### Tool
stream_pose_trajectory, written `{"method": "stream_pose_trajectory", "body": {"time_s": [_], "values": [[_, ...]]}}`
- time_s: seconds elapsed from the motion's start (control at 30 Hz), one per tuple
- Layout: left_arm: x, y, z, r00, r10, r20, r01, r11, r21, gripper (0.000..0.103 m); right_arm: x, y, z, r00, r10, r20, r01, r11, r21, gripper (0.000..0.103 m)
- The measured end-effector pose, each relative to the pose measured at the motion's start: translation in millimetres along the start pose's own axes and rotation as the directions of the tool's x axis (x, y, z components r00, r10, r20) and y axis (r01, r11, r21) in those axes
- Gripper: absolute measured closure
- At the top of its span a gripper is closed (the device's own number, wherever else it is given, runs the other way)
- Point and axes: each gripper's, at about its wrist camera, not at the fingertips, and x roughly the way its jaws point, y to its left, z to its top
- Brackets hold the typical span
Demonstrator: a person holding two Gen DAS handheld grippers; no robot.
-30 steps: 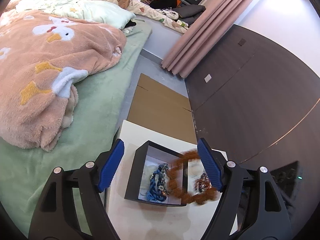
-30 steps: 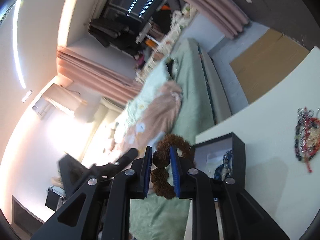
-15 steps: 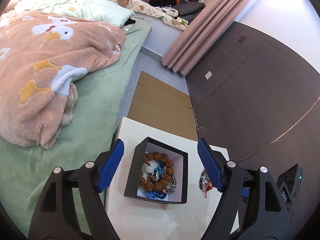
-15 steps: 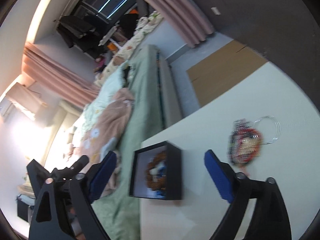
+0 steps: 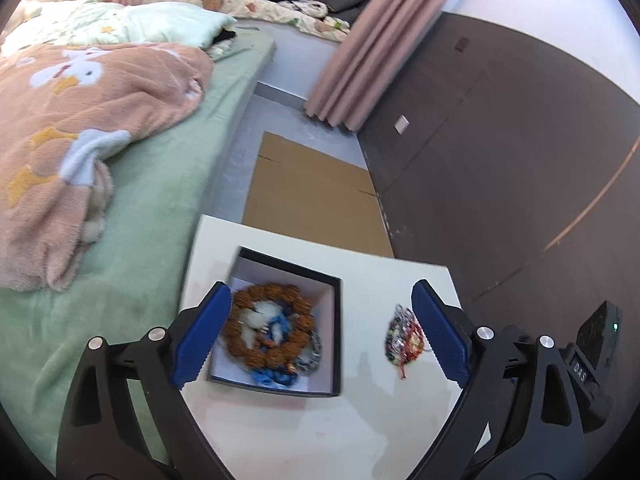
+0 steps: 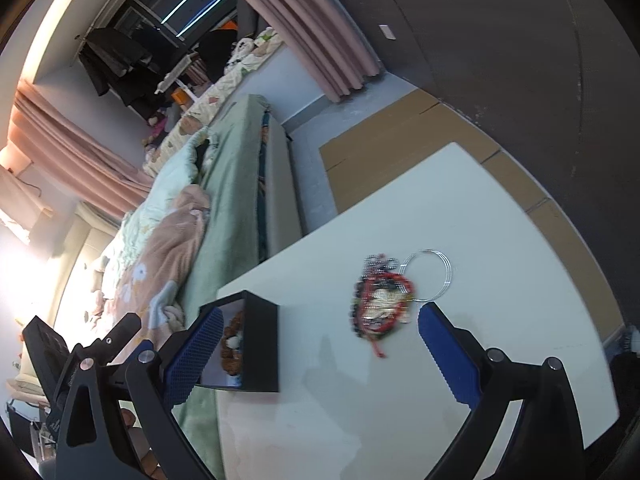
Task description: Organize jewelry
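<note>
1. Bed (image 5: pixel 160 208), far left: soft green sheet under a fluffy peach blanket (image 5: pixel 80 120) with white and yellow patches. It stands close against the counter's left edge.
2. Counter (image 5: pixel 360 432): smooth, matt white, rectangular, with square corners.
3. Box (image 5: pixel 336 320): square, black rigid walls, pale lining, no lid on it. It sits on the left part of the counter. Inside lies a ring-shaped bracelet (image 5: pixel 276 328) of rough brown beads, on top of white, blue and grey strands.
4. Left tool (image 5: pixel 320 340): black frame, blue ribbed pads. Its jaws have just been opening and stand wide, gripping nothing. In the left wrist view the left pad overlaps the box's left wall; the box and the loose pile both lie between the pads.
5. Loose pile (image 6: pixel 380 300): tangled red, black and pale beaded strands, blurred, lying on the counter right of the box and well apart from it. Thin silver wire hoops (image 6: pixel 432 276) touch its far right side.
6. Right tool (image 6: pixel 320 344): same build. Its jaws have just been opening and stand wide, empty. The pile lies just ahead, nearer the right pad; the box's black side wall stands beside the left pad.
7. Flat brown cardboard (image 5: pixel 312 196) covers the floor beyond the counter; a dark panelled wall (image 5: pixel 500 140) runs along the right.
</note>
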Motion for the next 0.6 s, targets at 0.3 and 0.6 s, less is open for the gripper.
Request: {"method": "stream_pose_trajectory", "body": {"time_s": [0.3,0.6], "values": [[34,-49,-26,0.996,-0.019,-0.085,0.029,0.993,0.116,0.012,-5,-43,10,0.997,-0.066,-0.047,0.07,0.995,0.078,0.007],[69,-87,-47,0.984,-0.059,-0.17,0.088,0.981,0.172,0.018,-9,-64,18,0.995,-0.076,-0.056,0.083,0.988,0.13,0.008]]}}
